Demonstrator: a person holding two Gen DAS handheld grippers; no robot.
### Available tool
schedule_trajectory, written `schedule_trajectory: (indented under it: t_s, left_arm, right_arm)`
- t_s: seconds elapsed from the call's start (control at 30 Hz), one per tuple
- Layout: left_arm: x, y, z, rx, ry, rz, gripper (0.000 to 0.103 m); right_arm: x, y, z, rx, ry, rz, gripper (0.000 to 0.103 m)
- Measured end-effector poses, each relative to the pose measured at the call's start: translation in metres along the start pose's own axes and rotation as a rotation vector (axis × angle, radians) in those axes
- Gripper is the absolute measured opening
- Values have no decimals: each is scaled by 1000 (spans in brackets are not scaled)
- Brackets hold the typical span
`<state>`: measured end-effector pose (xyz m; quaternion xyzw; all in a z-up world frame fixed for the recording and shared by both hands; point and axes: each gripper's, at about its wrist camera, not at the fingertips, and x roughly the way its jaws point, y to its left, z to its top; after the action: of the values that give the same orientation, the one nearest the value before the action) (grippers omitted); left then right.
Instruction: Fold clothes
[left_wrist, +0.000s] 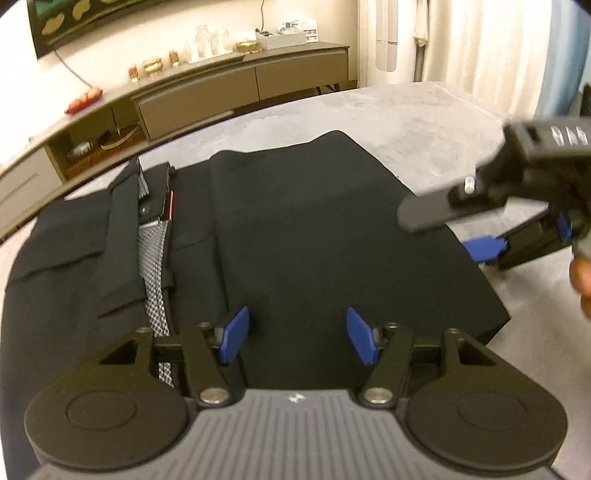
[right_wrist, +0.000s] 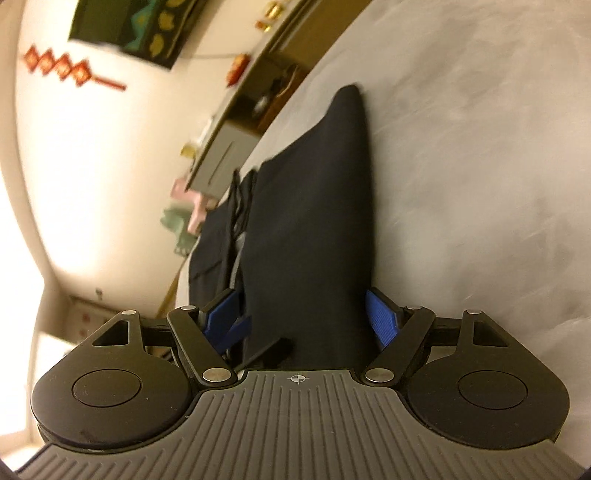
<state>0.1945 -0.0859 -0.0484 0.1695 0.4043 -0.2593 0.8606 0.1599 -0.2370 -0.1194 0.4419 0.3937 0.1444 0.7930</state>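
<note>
Grey counter (left_wrist: 424, 122) fills the middle of both views, with a long brown sideboard (left_wrist: 236, 85) against the wall at the upper left. Black trousers (left_wrist: 295, 229) lie folded at frame centre, waistband and checked lining exposed at the left. Left gripper (left_wrist: 297, 339), lower centre, has its fingers spread open above the cloth. Right gripper (right_wrist: 303, 321) has its fingers apart, straddling the trousers' near edge without clamping it.
</note>
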Motion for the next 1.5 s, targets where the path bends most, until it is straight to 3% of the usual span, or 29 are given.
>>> schedule_trajectory:
  t_s: [0.03, 0.07, 0.1, 0.23, 0.37, 0.5, 0.57, 0.63, 0.7, 0.73, 0.83, 0.97, 1.0, 1.03, 1.07, 1.1, 1.13, 1.17, 1.33, 1.5]
  left_arm:
    - [0, 3, 0, -7, 3, -9, 60]
    - [-1, 9, 2, -10, 6, -12, 60]
    - [-5, 15, 6, -30, -6, -1, 60]
    - [-26, 37, 24, -142, -86, 26, 59]
    - [-32, 15, 61, -90, -138, -38, 67]
    - [18, -42, 109, 74, -2, -89, 67]
    - [42, -73, 127, 182, 62, -66, 67]
    - [63, -98, 136, 308, 120, 12, 67]
    - [81, -111, 134, 379, 194, 75, 57]
    - [87, -113, 131, 407, 217, 100, 48]
    - [85, -106, 131, 356, 216, 82, 22]
    - [75, -88, 139, 206, 194, 53, 14]
    - [71, -84, 141, 164, 188, 41, 14]
    - [67, -80, 144, 126, 182, 31, 13]
    - [64, -77, 145, 100, 176, 23, 12]
    - [62, -76, 147, 76, 171, 15, 12]
    - [59, -76, 148, 56, 165, 8, 10]
    - [56, -77, 150, 38, 158, -4, 9]
    - [39, -75, 167, -86, 83, -112, 3]
    - [3, -71, 185, -166, -46, -259, 0]
  right_arm:
    - [1, 3, -3, -16, 2, -16, 61]
    - [3, 6, -5, -47, 8, -53, 30]
    - [5, 10, -8, -97, 8, -113, 10]
    - [8, 33, -24, -300, -47, -242, 9]
    - [15, 55, -42, -458, -92, -332, 9]
    - [15, 61, -49, -520, -121, -368, 10]
    - [11, 61, -51, -535, -125, -370, 10]
    - [10, 61, -53, -541, -131, -366, 10]
    - [9, 60, -53, -544, -135, -363, 10]
    - [8, 60, -53, -544, -136, -361, 10]
    - [4, 58, -51, -526, -143, -358, 11]
    - [-2, 54, -46, -487, -155, -360, 66]
    - [-2, 54, -46, -493, -159, -361, 69]
    - [-3, 53, -46, -503, -159, -362, 68]
    - [-4, 53, -46, -511, -153, -357, 58]
    - [-5, 51, -44, -501, -131, -335, 28]
    - [-7, 48, -42, -478, -101, -306, 13]
    - [-14, 45, -38, -455, -94, -290, 6]
    - [-61, 40, -24, -422, -133, -264, 1]
    - [-116, 64, -24, -567, -260, -310, 0]
